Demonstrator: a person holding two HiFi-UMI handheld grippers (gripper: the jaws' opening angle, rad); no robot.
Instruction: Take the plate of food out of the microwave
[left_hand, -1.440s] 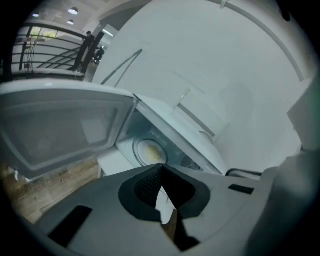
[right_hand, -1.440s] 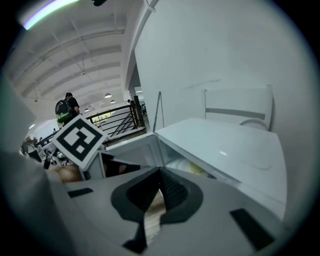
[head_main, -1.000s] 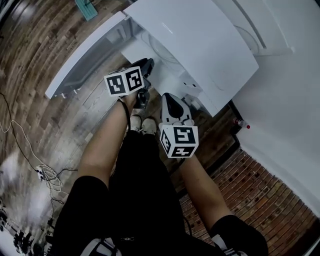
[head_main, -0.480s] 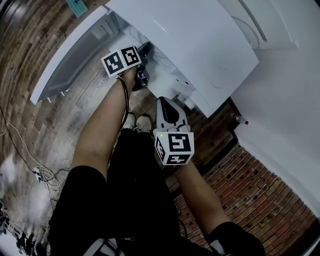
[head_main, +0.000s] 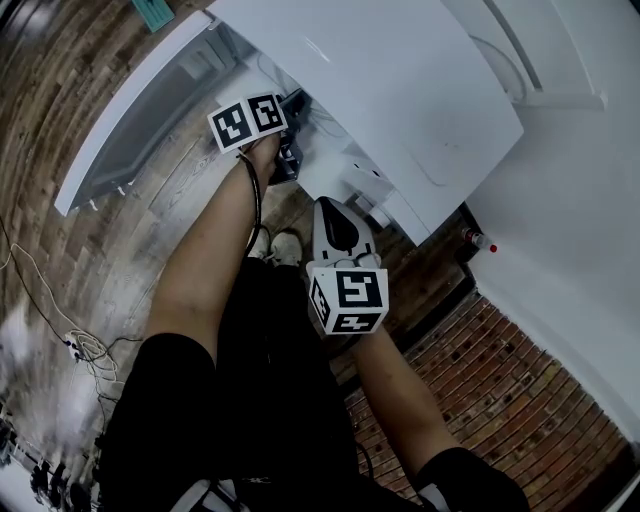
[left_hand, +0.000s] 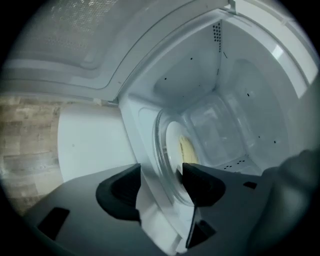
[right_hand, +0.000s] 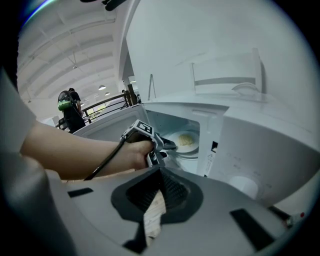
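Jaws of the left gripper stand wide apart and have just been opening. Between them show the white front sill of the microwave and the near rim of the glass tray. The dark, rounded pads press on nothing; whether the right one touches the tray rim I cannot tell. The right gripper has its ribbed pads pressed together at the tips, with nothing held, and it hangs outside the oven, at 6 o'clock from the opening in the head view.

The plate is round, white and smooth. It lies on the glass tray inside the microwave, at 12 o'clock just beyond the left jaws. On it is one low, pale yellow heap of food with a crumbly look. I count one plate, one heap, one clear round tray.

The oven cavity is white and glossy, with small round holes in its walls. Its door is swung open toward 10 o'clock. Each gripper is grey plastic and bears one marker cube, two cubes in all. Below are a wooden plank floor and, at 4 o'clock, a red brick floor.
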